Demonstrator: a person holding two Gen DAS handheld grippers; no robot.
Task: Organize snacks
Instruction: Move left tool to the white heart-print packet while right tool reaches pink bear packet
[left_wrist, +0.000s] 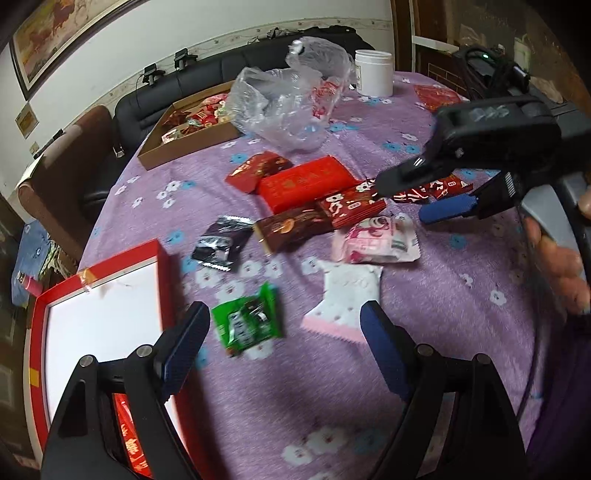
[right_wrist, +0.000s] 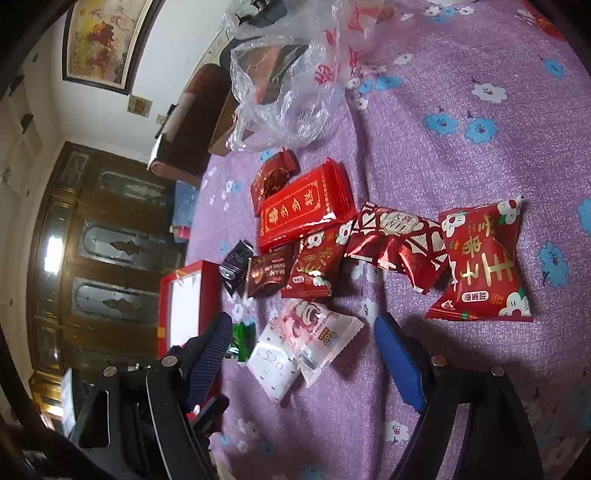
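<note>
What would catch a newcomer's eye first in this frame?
The cluster of red snack packets spread over the middle of the purple flowered tablecloth, with a crumpled clear plastic bag behind them. At the near left sits a red-rimmed box. Both tools, left and right, hang open above the snacks.

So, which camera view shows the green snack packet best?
The left wrist view: the green snack packet lies whole, slightly blurred, between the open left gripper fingers. In the right wrist view, only a sliver shows behind a finger.
</note>
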